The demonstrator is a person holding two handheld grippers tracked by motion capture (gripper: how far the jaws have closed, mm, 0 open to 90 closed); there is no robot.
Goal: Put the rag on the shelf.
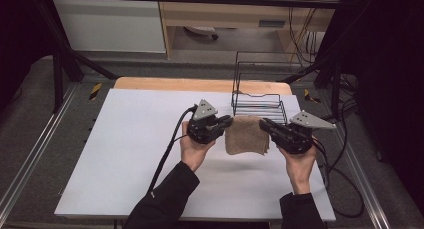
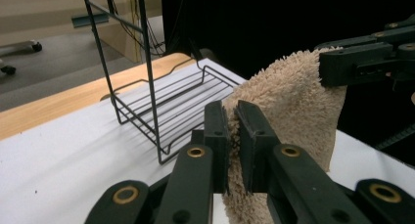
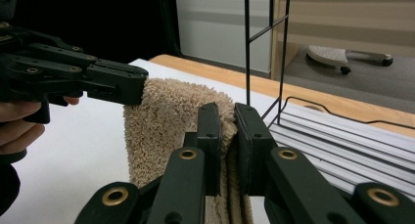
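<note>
Left gripper [image 1: 226, 123] and right gripper [image 1: 266, 124] face each other, raised above table level. Both jaws clamped shut. Forearms enter from below, sleeves dark.

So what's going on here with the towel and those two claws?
A person holds a claw in each hand. The left claw and the right claw are each shut on an upper corner of a tan towel, which hangs between them above the white table. A black wire rack stands just behind the towel.

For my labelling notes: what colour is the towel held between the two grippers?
Light tan or beige, plain, with a fluffy pile; the towel shows best in the right gripper view.
</note>
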